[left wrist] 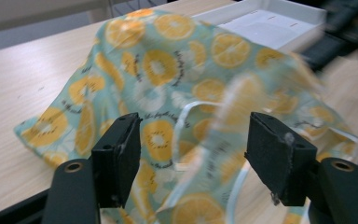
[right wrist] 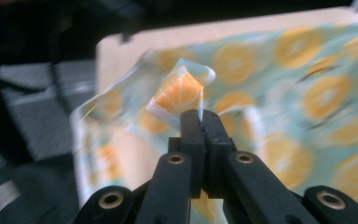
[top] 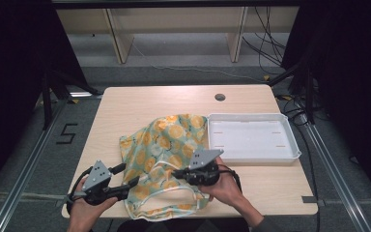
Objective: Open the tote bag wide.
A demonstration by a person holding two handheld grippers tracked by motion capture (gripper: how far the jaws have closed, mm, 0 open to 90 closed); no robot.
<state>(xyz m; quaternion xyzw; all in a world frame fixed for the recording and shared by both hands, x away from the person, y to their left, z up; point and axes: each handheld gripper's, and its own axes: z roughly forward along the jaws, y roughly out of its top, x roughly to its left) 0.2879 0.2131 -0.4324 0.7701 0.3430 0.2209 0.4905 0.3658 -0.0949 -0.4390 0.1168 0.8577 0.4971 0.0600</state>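
At the near left corner of the wooden surface, the left gripper rests in the person's left hand, its fingers spread apart and clamping nothing, with the lemon-print cloth bag lying just ahead of them and partly between them. Rightward, the bag sprawls crumpled over the middle of the surface, its pale drawstring looping near the front edge. Next comes the right gripper, held in the right hand; its fingers are clenched tight on a fold of the bag's edge, seemingly a hem corner, though blur makes that uncertain. Farthest right, a white tray sits on the surface, touching the bag's far edge.
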